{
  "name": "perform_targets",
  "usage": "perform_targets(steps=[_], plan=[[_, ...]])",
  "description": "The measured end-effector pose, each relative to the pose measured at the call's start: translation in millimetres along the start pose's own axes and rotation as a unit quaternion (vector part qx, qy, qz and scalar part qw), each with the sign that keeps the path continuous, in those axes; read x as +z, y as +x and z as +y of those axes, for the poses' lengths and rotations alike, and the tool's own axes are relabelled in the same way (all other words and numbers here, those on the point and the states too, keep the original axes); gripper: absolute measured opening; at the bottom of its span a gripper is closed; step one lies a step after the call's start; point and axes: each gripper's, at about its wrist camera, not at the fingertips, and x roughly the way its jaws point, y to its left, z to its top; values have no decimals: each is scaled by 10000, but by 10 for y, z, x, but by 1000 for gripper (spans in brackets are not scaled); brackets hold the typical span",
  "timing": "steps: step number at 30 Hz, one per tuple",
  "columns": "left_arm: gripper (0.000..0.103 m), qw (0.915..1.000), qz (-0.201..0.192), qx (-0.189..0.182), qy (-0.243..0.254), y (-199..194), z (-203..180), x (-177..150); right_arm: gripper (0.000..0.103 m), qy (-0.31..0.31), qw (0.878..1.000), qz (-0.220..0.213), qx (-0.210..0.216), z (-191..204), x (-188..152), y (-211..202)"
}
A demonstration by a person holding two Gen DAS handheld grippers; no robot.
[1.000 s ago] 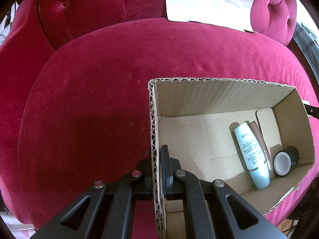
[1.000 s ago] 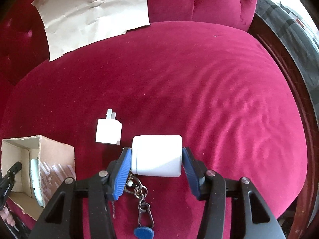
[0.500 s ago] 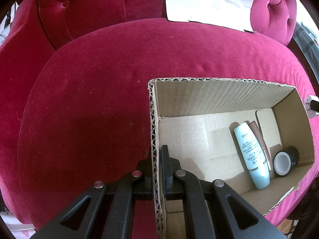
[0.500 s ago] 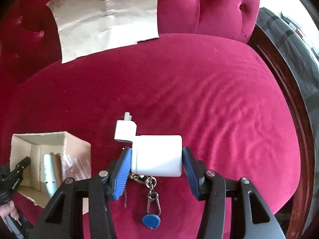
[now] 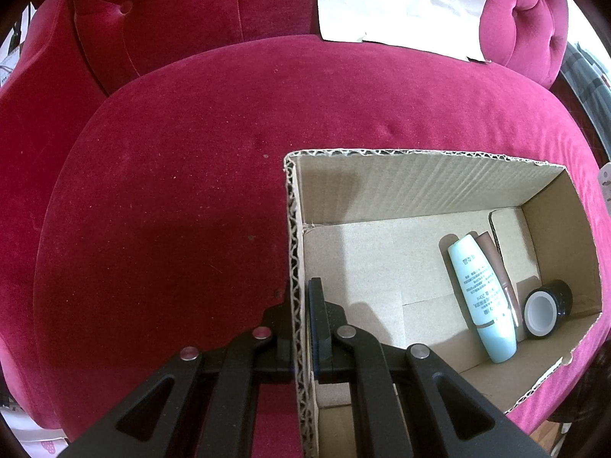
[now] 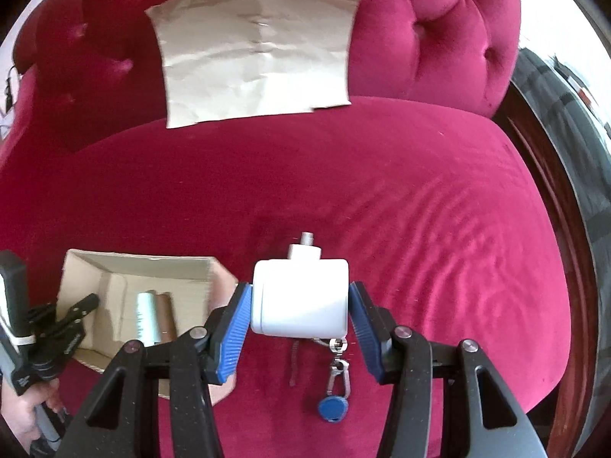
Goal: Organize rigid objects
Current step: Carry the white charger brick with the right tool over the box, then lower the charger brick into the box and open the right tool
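My left gripper (image 5: 301, 297) is shut on the near wall of an open cardboard box (image 5: 420, 183) on the red velvet seat. The box holds a pale blue tube (image 5: 481, 294), a brown tube (image 5: 496, 263) beside it and a black tape roll (image 5: 546, 307). My right gripper (image 6: 300, 301) is shut on a white jar (image 6: 301, 297), held above the seat to the right of the box (image 6: 152, 274). Behind the jar a white charger plug (image 6: 305, 250) lies on the seat. A key ring with a blue tag (image 6: 334, 406) lies below the jar.
A sheet of brown paper (image 6: 256, 53) leans against the tufted backrest. The seat's right edge drops to a dark wooden frame (image 6: 565, 229). The left hand-held gripper (image 6: 46, 328) shows at the box's left side.
My right gripper has lifted the white jar off the seat and risen, so the plug, keys and box look farther away. The left gripper and the box have stayed still.
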Motion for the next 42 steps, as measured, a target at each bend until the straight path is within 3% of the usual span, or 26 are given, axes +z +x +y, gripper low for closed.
perform_targets(steps=[16,42], plan=[[5,10000,5,-6,-9,-3,-6,3,55,-671,9964,34,517,797,-34,13],[5,10000,11,-21,-29,-1,-25,6,55,-855,9932,380,686,1347,-213,358]])
